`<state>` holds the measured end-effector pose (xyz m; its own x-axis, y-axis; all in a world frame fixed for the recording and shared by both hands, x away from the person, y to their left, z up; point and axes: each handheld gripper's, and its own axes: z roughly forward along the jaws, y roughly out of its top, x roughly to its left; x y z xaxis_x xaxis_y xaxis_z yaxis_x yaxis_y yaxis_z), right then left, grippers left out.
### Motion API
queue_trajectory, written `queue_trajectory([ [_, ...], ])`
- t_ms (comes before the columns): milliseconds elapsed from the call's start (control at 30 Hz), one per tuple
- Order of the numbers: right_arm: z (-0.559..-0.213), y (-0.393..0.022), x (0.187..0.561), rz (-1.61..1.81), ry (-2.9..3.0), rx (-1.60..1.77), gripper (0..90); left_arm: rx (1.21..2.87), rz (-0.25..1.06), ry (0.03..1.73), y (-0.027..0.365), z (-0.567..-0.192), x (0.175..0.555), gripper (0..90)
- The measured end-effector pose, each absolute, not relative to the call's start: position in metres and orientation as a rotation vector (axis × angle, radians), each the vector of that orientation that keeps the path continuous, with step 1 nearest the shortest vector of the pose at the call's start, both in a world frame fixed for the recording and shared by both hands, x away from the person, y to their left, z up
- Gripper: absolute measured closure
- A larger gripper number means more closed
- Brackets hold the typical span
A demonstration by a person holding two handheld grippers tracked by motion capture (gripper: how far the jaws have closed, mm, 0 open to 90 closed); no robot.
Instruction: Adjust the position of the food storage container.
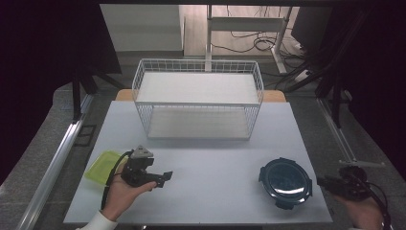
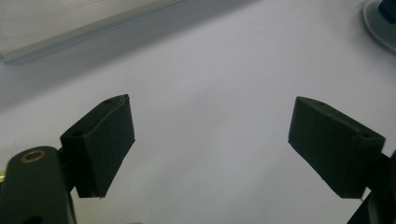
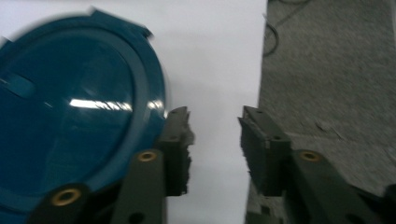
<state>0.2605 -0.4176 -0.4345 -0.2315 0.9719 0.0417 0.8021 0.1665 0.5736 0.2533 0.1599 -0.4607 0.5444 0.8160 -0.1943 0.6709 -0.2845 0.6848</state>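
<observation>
While the right gripper (image 1: 325,182) sits at the surface's (image 1: 215,172) right edge, its jaws stand partly open with nothing between them, just beside the rim of the round blue lid (image 1: 286,182). That placement reads as a lineup for pinching the lid's rim from the side, since a flat lid offers little else to grab. In the right gripper view, one jaw lies right against the lid's (image 3: 79,116) edge and the other hangs over the bare edge of the surface, with grey floor (image 3: 336,70) beyond. Over at the left, the left gripper (image 1: 160,178) rests in the person's hand near a green lid (image 1: 101,166), likely parked out of the way. Its own view shows the jaws wide apart over bare white surface (image 2: 210,93), empty. From above, a white wire basket (image 1: 198,98) stands at the far side, well apart from both grippers
</observation>
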Motion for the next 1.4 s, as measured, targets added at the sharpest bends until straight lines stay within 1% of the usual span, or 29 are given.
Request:
queue_trajectory([
  [33,-0.439,-0.418,0.26,0.619,2.115,1.717,71.8,2.043,0.252,1.195,0.159,-0.461,0.253,14.7],
  [67,-0.439,-0.418,0.26,0.619,2.115,1.717,71.8,2.043,0.252,1.195,0.159,-0.461,0.253,14.7],
  [100,-0.443,-0.417,0.259,0.581,2.14,1.726,78.7,2.042,0.255,1.197,0.16,-0.46,0.253,14.7],
  [133,-0.443,-0.417,0.259,0.581,2.14,1.726,78.7,2.042,0.255,1.197,0.16,-0.46,0.253,14.7],
  [167,-0.448,-0.416,0.257,0.567,2.164,1.734,84.4,2.041,0.253,1.196,0.16,-0.461,0.253,14.7],
  [200,-0.448,-0.416,0.257,0.567,2.164,1.734,84.4,2.041,0.253,1.196,0.16,-0.461,0.253,14.7],
  [300,-0.455,-0.413,0.258,0.545,2.212,1.729,88.0,2.046,0.25,1.201,0.161,-0.463,0.254,14.7],
  [567,-0.459,-0.397,0.261,0.53,2.292,1.682,88.6,2.049,0.252,1.204,0.16,-0.463,0.254,14.7],
  [1100,-0.459,-0.394,0.264,0.519,2.3,1.675,88.8,2.06,0.248,1.2,0.157,-0.465,0.256,14.7],
  [1400,-0.46,-0.382,0.268,0.512,2.329,1.643,88.8,2.062,0.246,1.198,0.156,-0.465,0.256,14.7],
])
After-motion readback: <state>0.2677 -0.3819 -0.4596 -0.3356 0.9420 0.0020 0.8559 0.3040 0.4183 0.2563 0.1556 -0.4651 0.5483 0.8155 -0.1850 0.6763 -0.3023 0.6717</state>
